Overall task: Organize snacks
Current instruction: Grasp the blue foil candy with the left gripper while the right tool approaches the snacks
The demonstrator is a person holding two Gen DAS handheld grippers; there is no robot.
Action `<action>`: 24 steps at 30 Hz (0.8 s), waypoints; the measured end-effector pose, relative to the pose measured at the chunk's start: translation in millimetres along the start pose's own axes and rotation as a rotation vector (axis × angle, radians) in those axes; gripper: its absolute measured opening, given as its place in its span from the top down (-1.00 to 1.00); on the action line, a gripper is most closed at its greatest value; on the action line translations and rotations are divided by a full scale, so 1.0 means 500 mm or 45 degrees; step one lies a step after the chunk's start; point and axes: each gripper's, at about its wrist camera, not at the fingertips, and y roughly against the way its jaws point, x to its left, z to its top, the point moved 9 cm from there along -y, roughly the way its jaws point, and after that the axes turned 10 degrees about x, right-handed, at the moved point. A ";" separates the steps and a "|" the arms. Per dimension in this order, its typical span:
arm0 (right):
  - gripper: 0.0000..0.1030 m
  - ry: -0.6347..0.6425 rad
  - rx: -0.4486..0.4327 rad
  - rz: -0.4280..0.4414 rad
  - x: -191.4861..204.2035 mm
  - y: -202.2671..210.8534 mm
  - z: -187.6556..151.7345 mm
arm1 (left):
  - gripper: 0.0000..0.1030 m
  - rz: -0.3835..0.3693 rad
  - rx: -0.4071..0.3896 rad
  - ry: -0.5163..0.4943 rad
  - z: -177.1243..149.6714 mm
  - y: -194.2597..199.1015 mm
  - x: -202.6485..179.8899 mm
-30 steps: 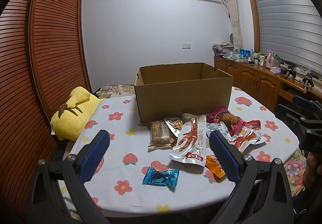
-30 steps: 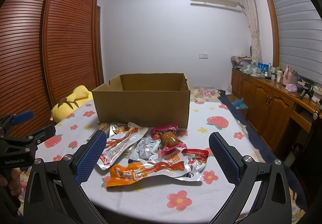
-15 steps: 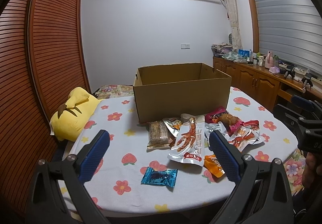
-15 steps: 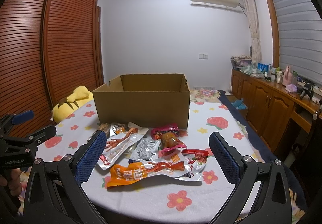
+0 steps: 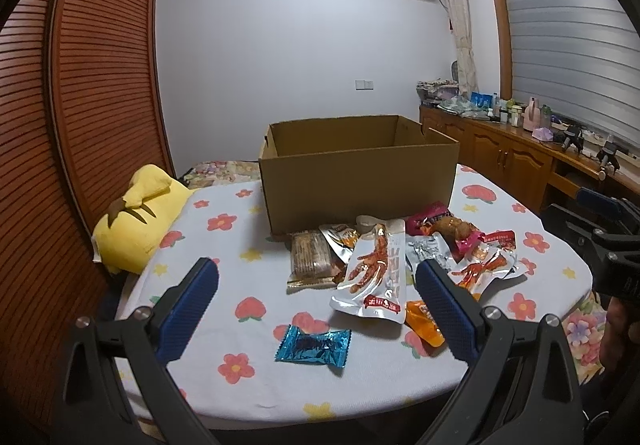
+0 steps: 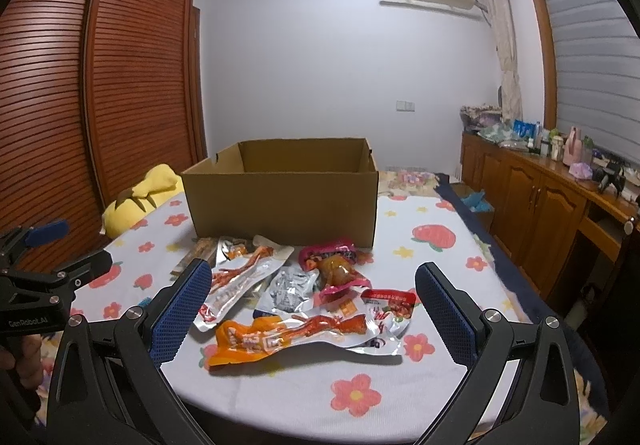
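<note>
An open cardboard box [image 5: 358, 181] [image 6: 284, 201] stands on a table with a flower-print cloth [image 5: 224, 245] [image 6: 436, 269]. Several snack packets lie in front of it: a chicken-foot pouch [image 5: 374, 273] [image 6: 236, 277], a brown biscuit pack [image 5: 310, 259], a blue wrapper [image 5: 312, 345], an orange pouch [image 6: 280, 333] [image 5: 424, 325], a silver pack [image 6: 290, 285] and a pink drumstick pack [image 6: 332, 265] [image 5: 448, 225]. My left gripper [image 5: 316, 305] is open above the near table edge, over the blue wrapper. My right gripper [image 6: 312, 305] is open over the orange pouch. Neither holds anything.
A yellow plush cushion [image 5: 136, 213] [image 6: 140, 197] lies at the table's left side by the slatted wooden wardrobe [image 5: 80, 105]. A wooden sideboard [image 6: 560, 205] with bottles runs along the right wall. Each gripper shows at the edge of the other's view.
The left wrist view has shifted very slightly toward the table. The packets and box have not moved, and both grippers stay open.
</note>
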 end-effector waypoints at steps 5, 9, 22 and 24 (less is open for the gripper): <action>-1.00 0.009 0.034 -0.019 -0.015 -0.022 -0.010 | -0.94 -0.040 0.041 0.023 -0.015 -0.041 0.012; -1.00 0.033 0.054 -0.042 -0.035 -0.038 -0.013 | -0.94 -0.048 0.058 0.016 -0.026 -0.064 0.021; -0.95 0.064 0.158 -0.023 -0.085 -0.093 -0.039 | -0.82 -0.103 0.241 0.009 -0.082 -0.165 0.047; -0.92 0.064 0.179 -0.030 -0.095 -0.103 -0.046 | -0.79 -0.108 0.286 0.002 -0.099 -0.179 0.046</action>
